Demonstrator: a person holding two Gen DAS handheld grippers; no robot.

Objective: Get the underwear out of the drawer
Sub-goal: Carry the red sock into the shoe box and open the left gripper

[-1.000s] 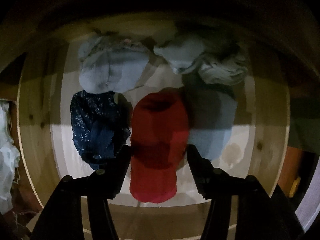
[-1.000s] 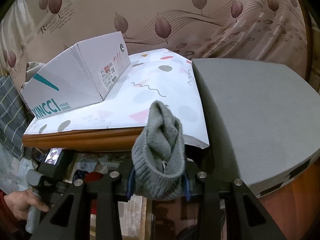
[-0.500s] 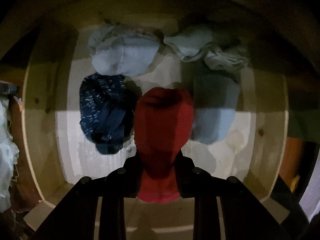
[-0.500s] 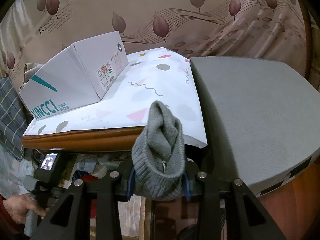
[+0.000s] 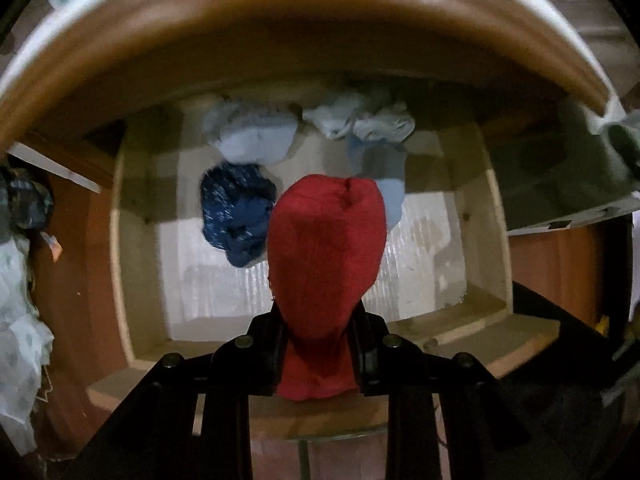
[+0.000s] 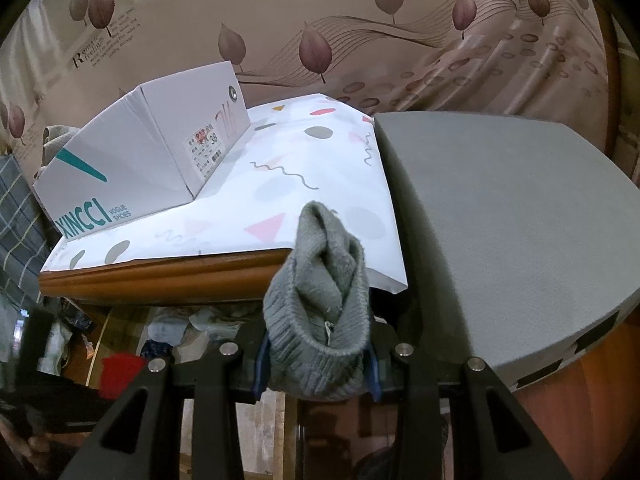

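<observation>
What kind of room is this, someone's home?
Probably a bedroom at home: a wooden drawer holding rolled-up clothing, a shoe box on the cabinet top, and leaf-patterned wallpaper behind.

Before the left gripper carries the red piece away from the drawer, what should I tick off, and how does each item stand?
1. Left gripper clamped on the red garment: ok.
2. Red garment lifted off the drawer floor: ok.
3. Nothing else snagged on it: cannot tell; the dark blue bundle lies close behind.
4. Right gripper secure on the grey knit piece: ok.
5. Free room on the patterned sheet: ok.
</observation>
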